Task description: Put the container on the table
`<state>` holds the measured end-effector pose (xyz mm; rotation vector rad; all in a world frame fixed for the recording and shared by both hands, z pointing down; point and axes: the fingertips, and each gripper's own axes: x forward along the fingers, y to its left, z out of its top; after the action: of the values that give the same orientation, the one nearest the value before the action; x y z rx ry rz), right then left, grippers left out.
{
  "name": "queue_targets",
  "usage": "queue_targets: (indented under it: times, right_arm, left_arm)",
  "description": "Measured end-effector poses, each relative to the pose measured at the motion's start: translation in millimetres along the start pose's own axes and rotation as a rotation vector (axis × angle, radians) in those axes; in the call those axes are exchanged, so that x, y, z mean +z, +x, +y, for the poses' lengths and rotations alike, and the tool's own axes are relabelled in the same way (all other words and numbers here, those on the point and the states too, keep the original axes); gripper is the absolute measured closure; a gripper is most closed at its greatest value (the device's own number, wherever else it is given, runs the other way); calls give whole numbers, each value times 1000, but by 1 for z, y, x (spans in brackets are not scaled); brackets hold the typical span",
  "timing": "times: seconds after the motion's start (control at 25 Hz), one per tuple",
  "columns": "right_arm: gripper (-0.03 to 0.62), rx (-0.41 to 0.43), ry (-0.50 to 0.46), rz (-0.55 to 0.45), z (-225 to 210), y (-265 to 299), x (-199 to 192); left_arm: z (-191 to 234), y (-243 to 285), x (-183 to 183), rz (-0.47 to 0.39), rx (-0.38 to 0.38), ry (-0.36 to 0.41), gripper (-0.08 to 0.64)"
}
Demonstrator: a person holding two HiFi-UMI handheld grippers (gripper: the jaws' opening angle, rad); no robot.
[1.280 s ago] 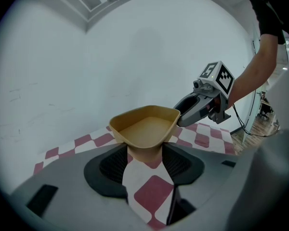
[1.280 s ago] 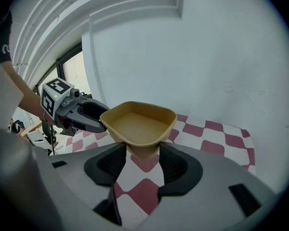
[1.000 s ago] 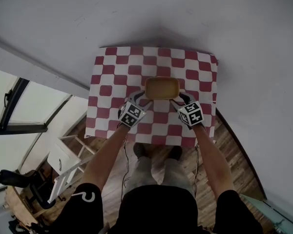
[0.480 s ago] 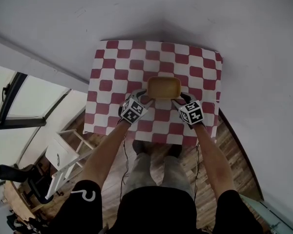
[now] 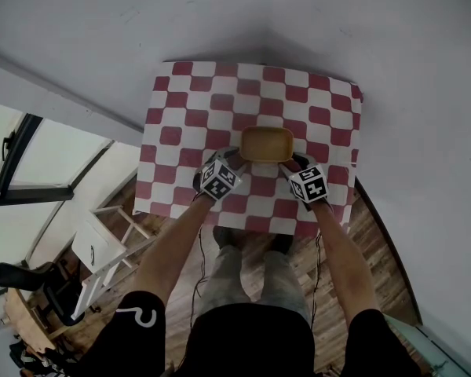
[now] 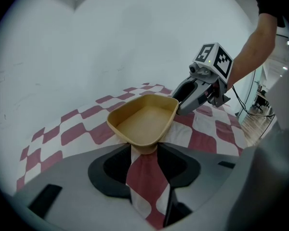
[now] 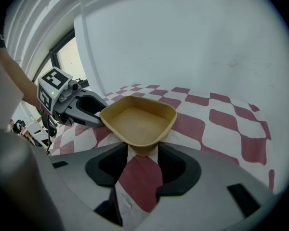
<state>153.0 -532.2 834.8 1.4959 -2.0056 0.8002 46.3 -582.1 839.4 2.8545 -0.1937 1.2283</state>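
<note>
1. Head view looks down on a big grey wall (image 5: 337, 22) at the back.
2. A table (image 5: 180, 108) stands against the wall. Its top is all red and white checks.
3. A wood floor (image 5: 381, 246) shows under the near edge of the table. A white chair (image 5: 102, 250) stands on the left, well apart from the table.
4. Two bare arms (image 5: 173, 242) reach out over the near edge of the table.
5. The container (image 5: 265, 144) is a yellow tub with nothing in it. It is over the near half of the table, about in the middle. It is right down at the checks, but I cannot tell if its bottom touches them.
6. The left gripper (image 5: 235, 157) is at the container's near left corner. Its jaws are closing, and that corner sits between them. Both pads touch the corner.
7. The right gripper (image 5: 292, 160) is at the near right corner. Its jaws are closing too, with that corner between them. Its pads press on both sides of the corner.
</note>
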Motion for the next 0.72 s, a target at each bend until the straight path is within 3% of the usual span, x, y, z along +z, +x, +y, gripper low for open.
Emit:
queue_targets:
  times: [0.32, 0.48, 0.72]
  right_arm:
    - [396, -8, 27, 4, -6, 3, -5]
    - [414, -18, 42, 18, -7, 4, -9]
    - [423, -29, 71, 5, -10, -5, -12]
  left_arm:
    - [5, 12, -4, 50, 29, -5, 402]
    - [6, 15, -13, 89, 24, -32, 377]
    - [1, 8, -13, 74, 24, -40, 373]
